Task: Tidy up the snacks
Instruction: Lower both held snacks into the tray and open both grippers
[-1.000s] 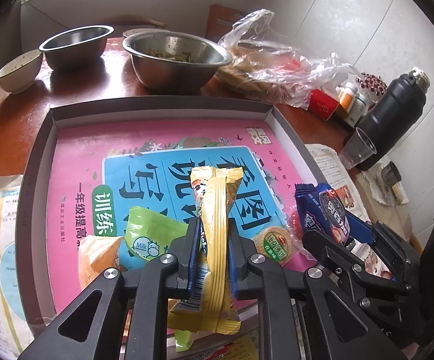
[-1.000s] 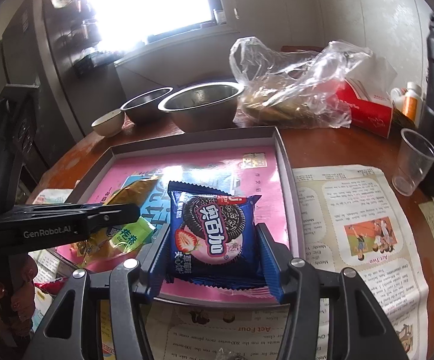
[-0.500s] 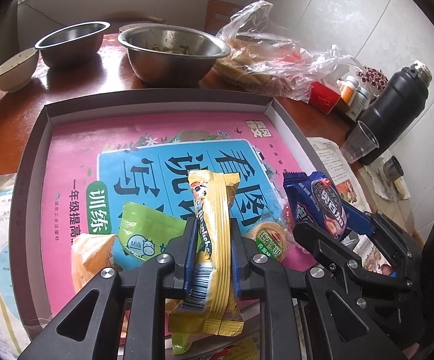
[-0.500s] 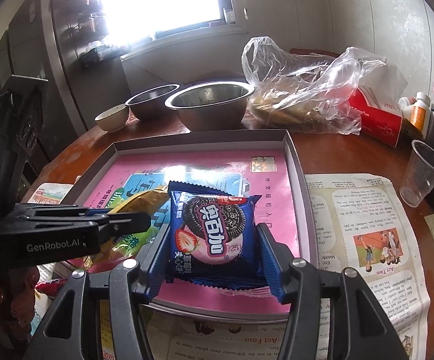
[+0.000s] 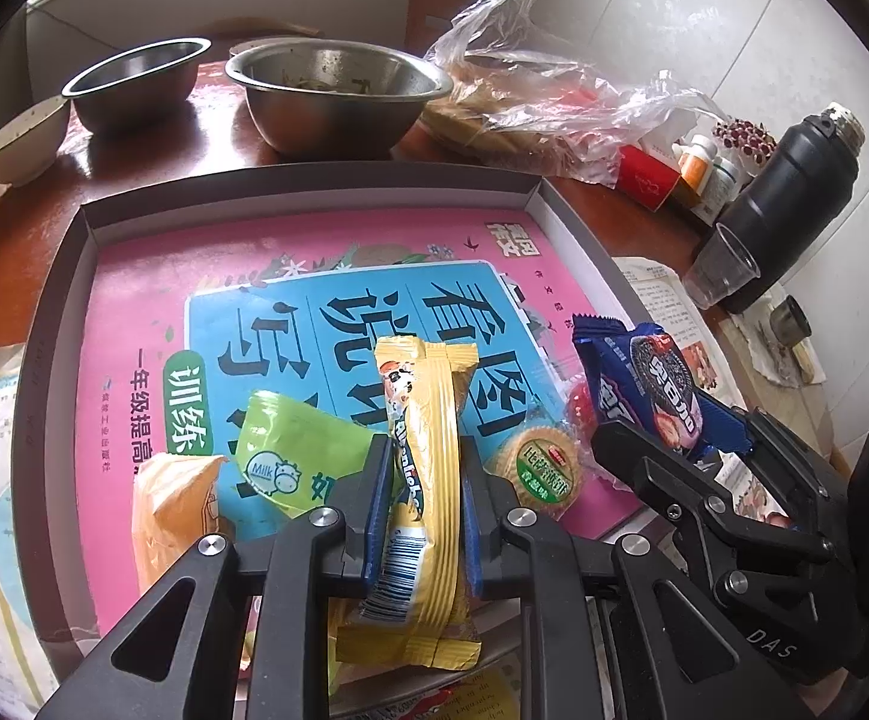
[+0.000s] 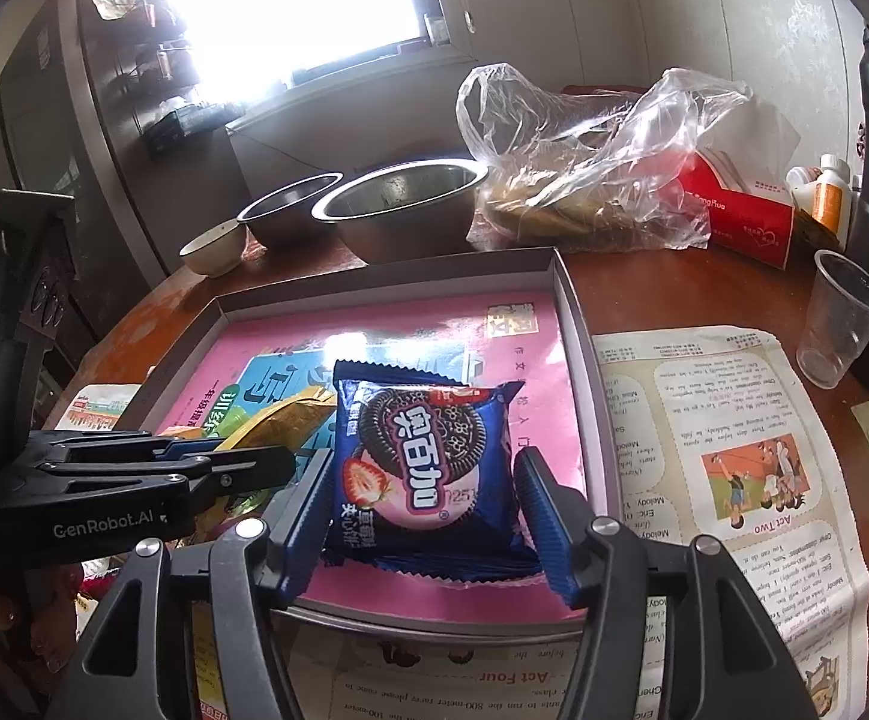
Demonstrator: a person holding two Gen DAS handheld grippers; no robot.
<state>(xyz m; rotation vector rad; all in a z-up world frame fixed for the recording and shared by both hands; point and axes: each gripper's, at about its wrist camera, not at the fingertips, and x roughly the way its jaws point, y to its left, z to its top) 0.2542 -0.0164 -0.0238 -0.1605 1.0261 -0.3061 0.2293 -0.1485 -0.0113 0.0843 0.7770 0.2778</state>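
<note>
A grey tray [image 5: 62, 312] lined with a pink and blue booklet cover lies on the brown table. My left gripper [image 5: 425, 447] is shut on a long yellow snack bar [image 5: 428, 372], held just above the tray's near edge. Beside it in the tray lie a green milk packet [image 5: 290, 450], an orange packet [image 5: 176, 498] and a round biscuit pack [image 5: 539, 474]. My right gripper [image 6: 422, 459] straddles a blue cookie pack [image 6: 428, 420] over the tray's [image 6: 578, 360] near right corner. Its jaws are opening, with a thin gap at the right pad.
Two steel bowls [image 5: 338, 96] [image 5: 134, 78] and a small ceramic bowl [image 5: 26, 138] stand behind the tray. A plastic bag [image 6: 584, 168], a red box [image 6: 740, 222], a clear cup [image 6: 842, 318] and a black flask [image 5: 788, 204] crowd the right. A printed sheet [image 6: 722, 450] lies right of the tray.
The right jaws have spread slightly away from the blue cookie pack. The left gripper keeps its hold on the yellow bar, and neither hand has shifted noticeably.
</note>
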